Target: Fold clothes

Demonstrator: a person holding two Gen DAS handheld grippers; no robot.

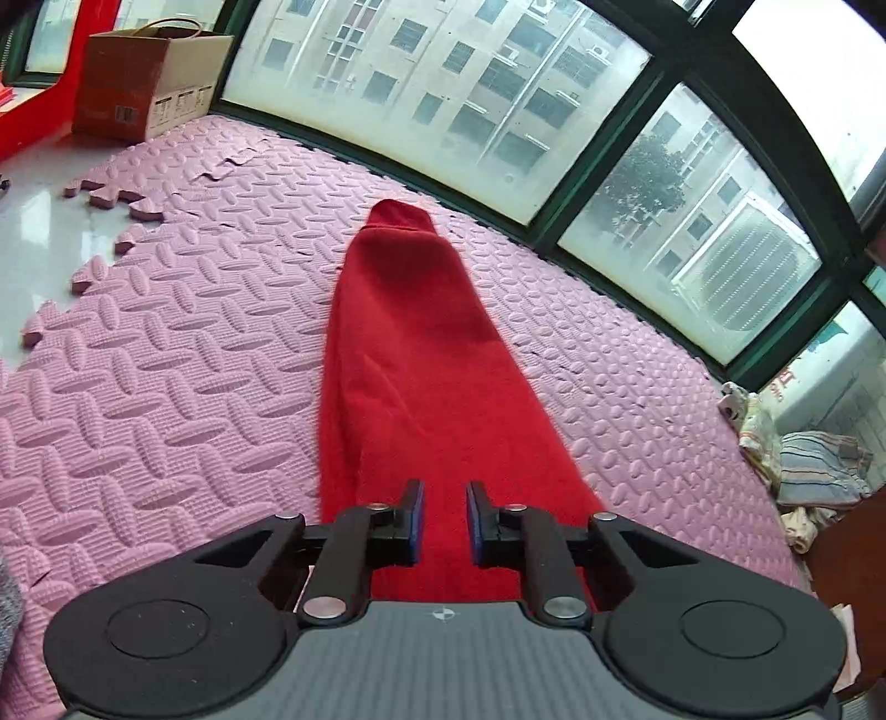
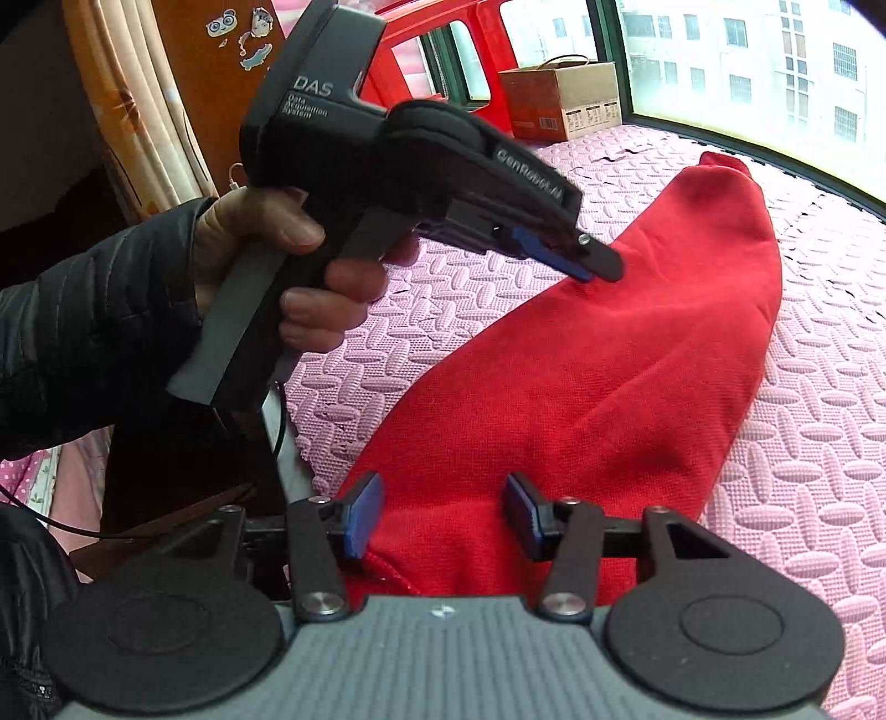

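A red garment (image 1: 410, 343) lies flat as a long narrow strip on the pink foam mat (image 1: 166, 360), its far end pointing at the window. My left gripper (image 1: 446, 520) is open with a narrow gap, hovering over the garment's near end; red cloth shows between the blue pads. In the right wrist view a hand (image 2: 288, 260) holds the left gripper (image 2: 595, 271), whose tips touch the red garment (image 2: 609, 376) near its left edge. My right gripper (image 2: 443, 518) stands wide open over the garment's near hem, with cloth below and between the fingers.
A cardboard box (image 1: 149, 83) stands at the mat's far left corner beside red furniture (image 2: 443, 50). Loose foam pieces (image 1: 116, 194) edge a bare white floor (image 1: 33, 232). A pile of striped clothes (image 1: 814, 471) lies at the right. Windows (image 1: 443, 94) line the far side.
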